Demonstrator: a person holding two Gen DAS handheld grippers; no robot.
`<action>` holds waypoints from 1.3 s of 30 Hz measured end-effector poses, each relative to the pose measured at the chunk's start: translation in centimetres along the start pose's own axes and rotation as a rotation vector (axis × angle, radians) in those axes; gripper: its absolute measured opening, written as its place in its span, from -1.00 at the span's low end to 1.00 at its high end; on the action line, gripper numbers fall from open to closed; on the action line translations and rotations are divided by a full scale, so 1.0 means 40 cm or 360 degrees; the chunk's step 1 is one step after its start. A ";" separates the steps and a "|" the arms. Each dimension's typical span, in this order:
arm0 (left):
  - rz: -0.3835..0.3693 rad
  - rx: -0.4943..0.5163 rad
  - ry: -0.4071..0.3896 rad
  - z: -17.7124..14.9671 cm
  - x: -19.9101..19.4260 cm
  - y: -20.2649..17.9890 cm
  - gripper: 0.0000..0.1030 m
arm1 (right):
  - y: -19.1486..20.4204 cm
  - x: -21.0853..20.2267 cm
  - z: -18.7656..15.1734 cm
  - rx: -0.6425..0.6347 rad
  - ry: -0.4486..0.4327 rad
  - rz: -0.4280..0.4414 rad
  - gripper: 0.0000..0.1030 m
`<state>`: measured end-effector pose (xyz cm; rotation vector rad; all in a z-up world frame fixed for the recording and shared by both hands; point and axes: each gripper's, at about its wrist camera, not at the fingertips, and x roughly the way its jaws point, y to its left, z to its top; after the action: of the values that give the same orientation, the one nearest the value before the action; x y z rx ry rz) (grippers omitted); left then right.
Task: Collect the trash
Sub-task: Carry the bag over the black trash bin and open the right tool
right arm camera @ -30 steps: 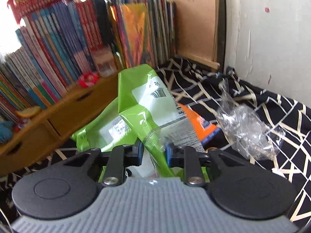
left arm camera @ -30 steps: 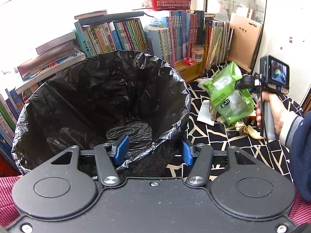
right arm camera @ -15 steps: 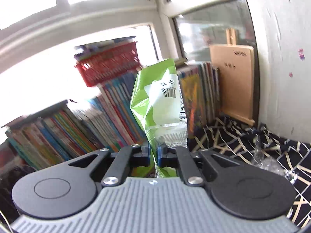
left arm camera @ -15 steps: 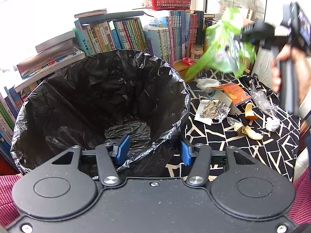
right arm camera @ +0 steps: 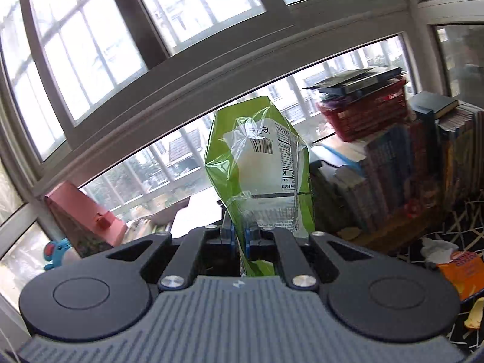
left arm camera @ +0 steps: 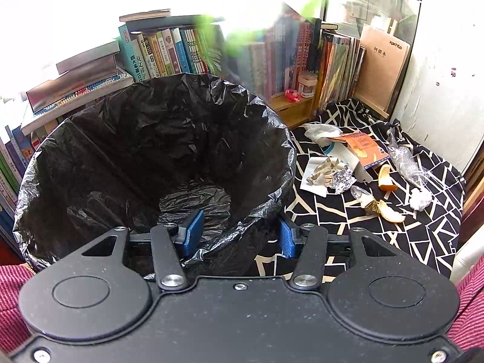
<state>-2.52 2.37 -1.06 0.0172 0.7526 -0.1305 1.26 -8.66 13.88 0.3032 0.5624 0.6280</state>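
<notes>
Pinching the green snack bag [right arm camera: 260, 175] low down, the right gripper [right arm camera: 239, 242] is clamped on it, bag standing upright ahead of the pads; the left gripper [left arm camera: 237, 236], its jaws closing across the near rim, steadies the black-lined bin [left arm camera: 90, 139], seemingly empty; remaining litter, banana peel [left arm camera: 391, 213] included, lies on the patterned cloth [left arm camera: 423, 242] beside it.

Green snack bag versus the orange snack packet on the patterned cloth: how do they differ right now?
The green snack bag is off the cloth, pinched in the shut right gripper; the orange snack packet lies on the black-and-white cloth, touched by neither gripper. The green snack bag stands upright with its barcode label facing the right wrist camera; the orange snack packet lies flat among peels and foil. Both are empty-looking wrappers outside the black-lined bin.
</notes>
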 end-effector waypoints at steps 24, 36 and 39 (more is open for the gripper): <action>-0.0042 -0.0019 -0.0025 -0.003 -0.022 0.018 -0.13 | -0.039 0.693 -0.420 -0.0234 0.1773 -0.0376 -0.77; -0.0064 -0.0023 -0.0021 -0.002 -0.031 0.023 -0.14 | -0.054 0.770 -0.569 -0.0467 0.2094 -0.0483 -0.57; -0.0052 -0.0018 -0.0027 -0.001 -0.029 0.023 -0.14 | -0.061 0.749 -0.558 -0.0437 0.2106 -0.0441 -0.19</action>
<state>-3.25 3.42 -0.33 -0.0070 0.7369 -0.1571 9.47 10.45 -17.23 -0.5153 1.7252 0.5660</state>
